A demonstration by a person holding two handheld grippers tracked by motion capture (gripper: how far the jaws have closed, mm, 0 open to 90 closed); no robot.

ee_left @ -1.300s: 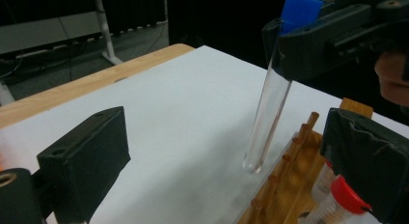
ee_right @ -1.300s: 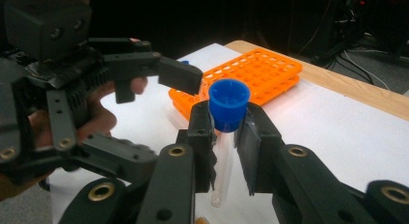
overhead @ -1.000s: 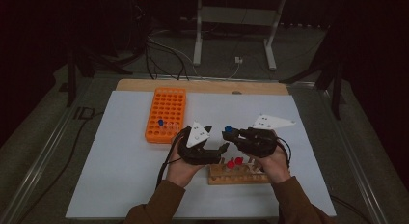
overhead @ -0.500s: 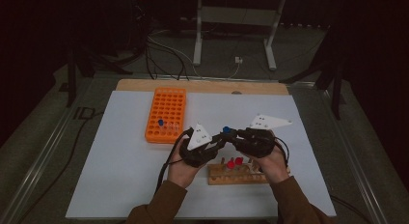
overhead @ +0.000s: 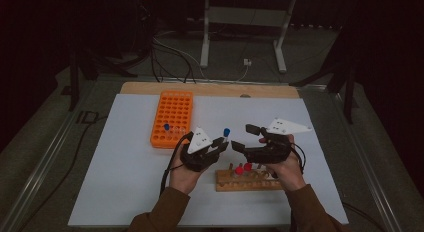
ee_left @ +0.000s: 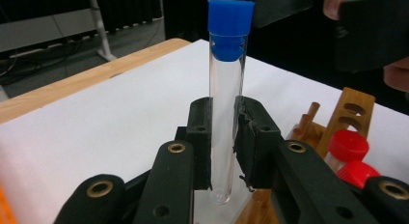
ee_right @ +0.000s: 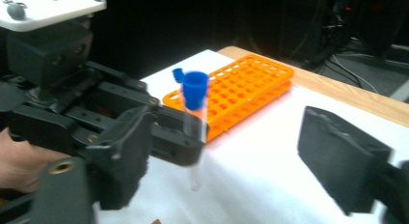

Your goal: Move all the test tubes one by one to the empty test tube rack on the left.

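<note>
Tube (ee_left: 225, 113) with blue cap pinched upright between left gripper (overhead: 221, 142) fingers (ee_left: 200, 137), held above the white table (overhead: 125, 167) just behind the wooden rack (overhead: 250, 179). Right gripper (overhead: 242, 138) just beside it, fingers (ee_right: 340, 156) spread with nothing between them, having just been opening. Orange rack (overhead: 172, 117) sits near, to the left, with one blue-capped tube in it. Red-capped tubes (overhead: 243, 168) in wooden rack

A white sheet (overhead: 125, 182) covers the table (overhead: 210, 88), bearing an orange rack (overhead: 172, 117) and a wooden rack (overhead: 250, 181).
</note>
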